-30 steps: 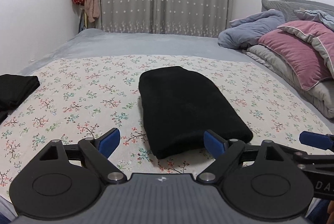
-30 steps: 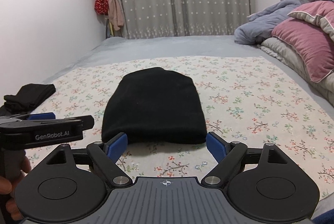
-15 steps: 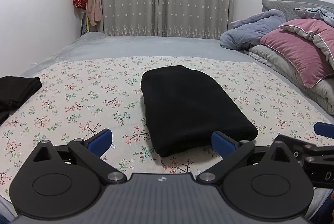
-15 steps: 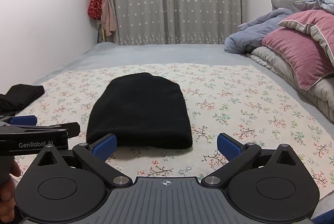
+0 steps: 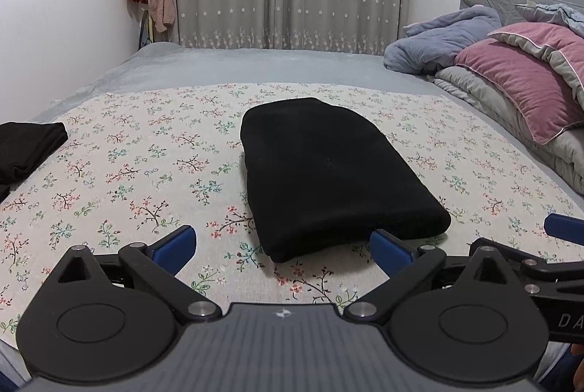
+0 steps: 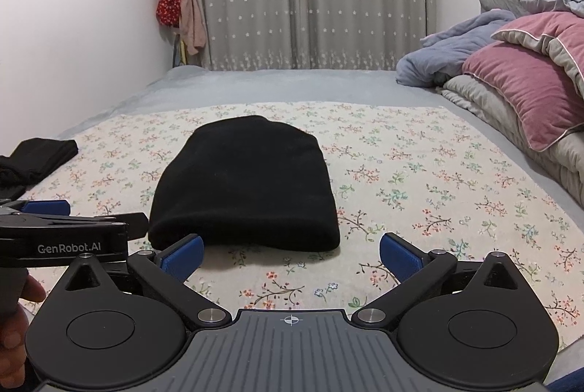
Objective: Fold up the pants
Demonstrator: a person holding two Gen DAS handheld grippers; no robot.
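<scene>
One pair of black pants [image 5: 328, 173], folded into a thick compact rectangle with rounded far corners, lies flat on the floral sheet [image 5: 127, 154] in the middle of the bed [image 5: 255, 63]. Near edge of the bundle sits just ahead of both claws. Left claw [image 5: 281, 244]: blue pads wide apart, nothing between them, right pad close by the bundle's near right corner, contact unclear. Right claw [image 6: 290, 253]: jaws have just been opening, now spread wide, empty; left pad just at the bundle's near left edge. Both claws angled down toward the bed, side by side. Person's hand [image 6: 18, 337] grips the left claw's handle, seen at the lower left of the right wrist view. Second black garment [image 5: 25, 147] at far left of the sheet. Pink pillow [image 5: 529, 81] and bedding piled at right.
</scene>
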